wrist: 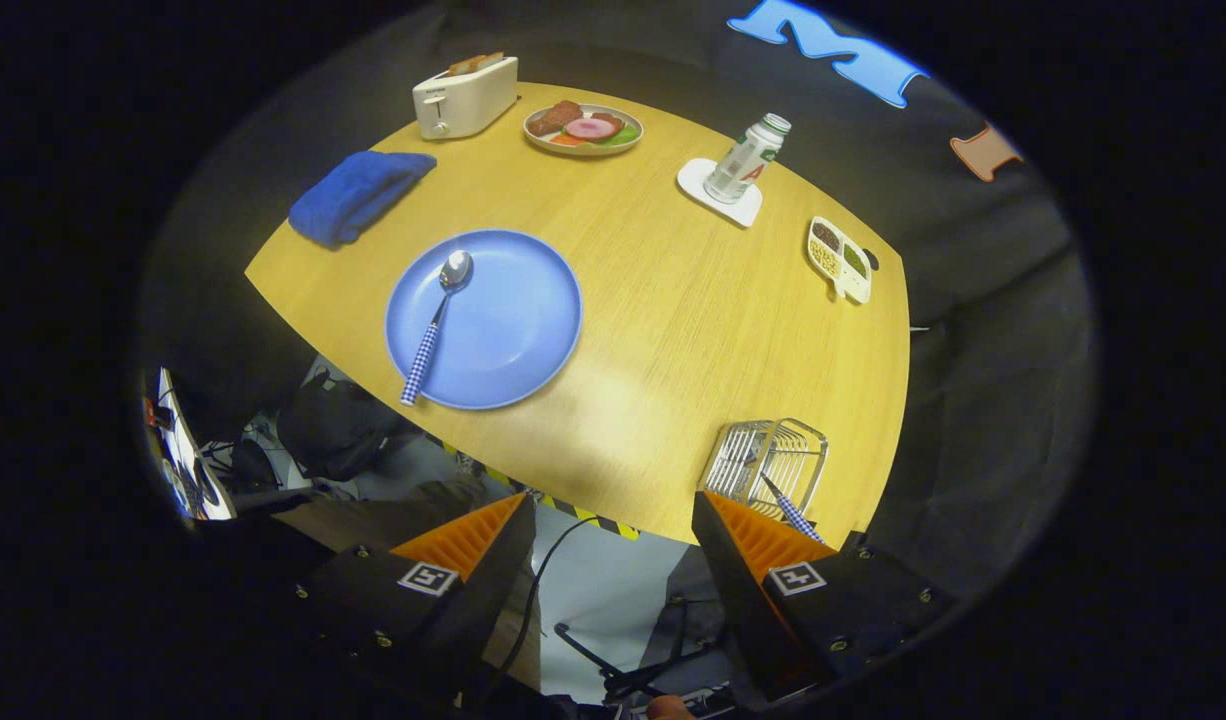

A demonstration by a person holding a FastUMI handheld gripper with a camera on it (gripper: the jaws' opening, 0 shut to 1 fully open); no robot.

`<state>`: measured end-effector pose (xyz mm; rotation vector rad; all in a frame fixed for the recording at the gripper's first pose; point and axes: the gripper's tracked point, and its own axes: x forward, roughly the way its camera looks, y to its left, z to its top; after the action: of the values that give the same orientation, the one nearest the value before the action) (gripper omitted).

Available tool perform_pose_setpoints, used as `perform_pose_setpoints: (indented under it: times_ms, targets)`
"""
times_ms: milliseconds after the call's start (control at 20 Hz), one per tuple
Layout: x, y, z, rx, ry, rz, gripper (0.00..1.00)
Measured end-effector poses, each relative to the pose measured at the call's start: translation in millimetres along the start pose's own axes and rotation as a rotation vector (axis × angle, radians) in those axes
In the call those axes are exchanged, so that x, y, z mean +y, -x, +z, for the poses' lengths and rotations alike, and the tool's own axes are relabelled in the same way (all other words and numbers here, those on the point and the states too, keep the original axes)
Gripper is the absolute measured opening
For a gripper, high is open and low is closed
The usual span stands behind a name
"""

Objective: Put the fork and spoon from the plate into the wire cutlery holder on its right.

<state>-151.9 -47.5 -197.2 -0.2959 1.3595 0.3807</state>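
A blue plate [503,330] lies on the round wooden table [673,330], well beyond my left finger. On it rests a spoon [436,325] with a blue-and-white checked handle, bowl pointing away. The wire cutlery holder [768,462] stands near the table's front edge, just ahead of my right finger. A checked handle [795,513], the fork's by its look, sticks out of the holder toward that finger. My gripper [613,498] hangs open above the table's edge with nothing between its fingers.
At the far side stand a white toaster [465,95], a folded blue towel [358,195], a plate of play food [583,128], a bottle on a white coaster [745,160] and a small divided dish [840,260]. Below the edge are floor, cables and a bag.
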Motion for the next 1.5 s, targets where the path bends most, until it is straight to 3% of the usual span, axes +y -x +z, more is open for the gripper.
perform_pose_setpoints:
  times_ms: [550, 1000, 1500]
  targets:
    - [85, -21, 34, -0.058, 0.022, 0.139, 0.97]
    - [141, -47, 70, -0.152, -0.067, 0.165, 0.97]
    - [150, -98, 78, -0.077, -0.127, 0.190, 0.97]
